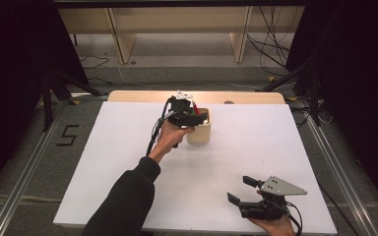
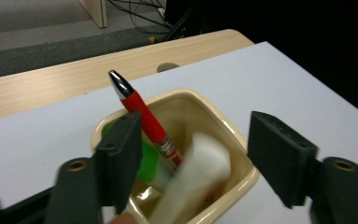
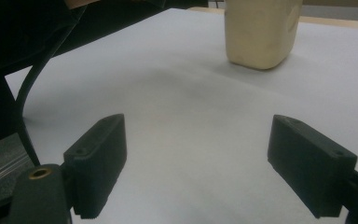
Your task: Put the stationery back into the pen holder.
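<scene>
Your left gripper (image 2: 193, 163) sits jaws spread over the cream cup (image 2: 223, 126) holding the red pen (image 2: 144, 114) and a blurred white item (image 2: 200, 175), pinching nothing; right gripper (image 3: 196, 163) jaws spread, empty, near table edge.

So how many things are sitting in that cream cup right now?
3 that I can make out in the cream cup: a red pen leaning up and out at the back, a green item at the left, and a blurred white item in front. More may be hidden underneath.

Light: bright, even on white table (image 1: 236, 147); dark surround
Shadows: soft, faint
Blur: white object (image 2: 200, 172) in cup (image 2: 242, 158) smeared
Focus: near jaws soft
</scene>
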